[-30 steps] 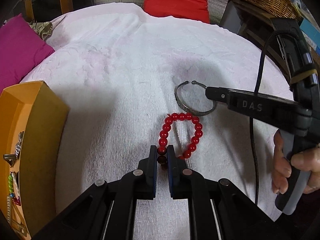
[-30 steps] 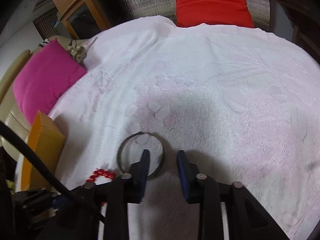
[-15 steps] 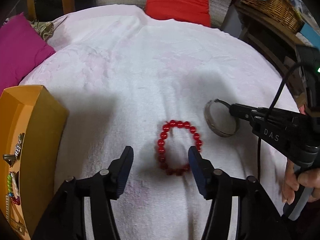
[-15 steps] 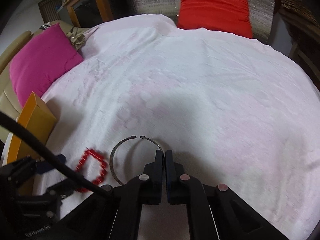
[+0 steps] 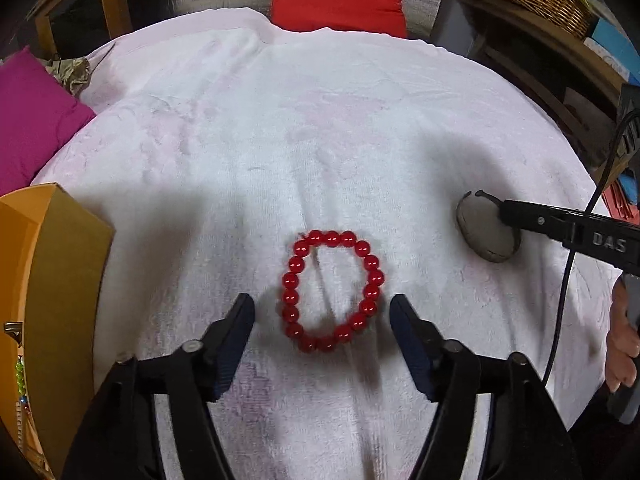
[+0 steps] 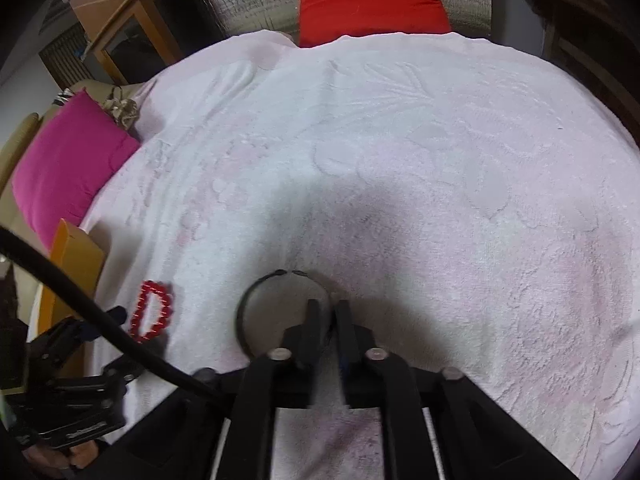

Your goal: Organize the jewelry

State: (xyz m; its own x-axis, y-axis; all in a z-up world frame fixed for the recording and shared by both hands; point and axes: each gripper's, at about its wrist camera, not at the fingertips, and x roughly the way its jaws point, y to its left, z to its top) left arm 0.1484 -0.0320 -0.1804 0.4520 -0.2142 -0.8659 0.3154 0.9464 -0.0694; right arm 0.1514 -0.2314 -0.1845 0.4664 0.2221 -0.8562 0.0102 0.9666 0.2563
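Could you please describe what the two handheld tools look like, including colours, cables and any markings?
Both are matte black with two long flat fingers on angled black linkage arms studded with round silver pivot pins. The left tool has dark blue finger pads. The right tool carries white "DAS" lettering on its side, a thin black cable and a grey handle. No sleeves show.

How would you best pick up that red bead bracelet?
Pinch one side of the red bead bracelet across the strand, coming down from above. It lies flat as an open loop on the white towel, so one finger can go inside.
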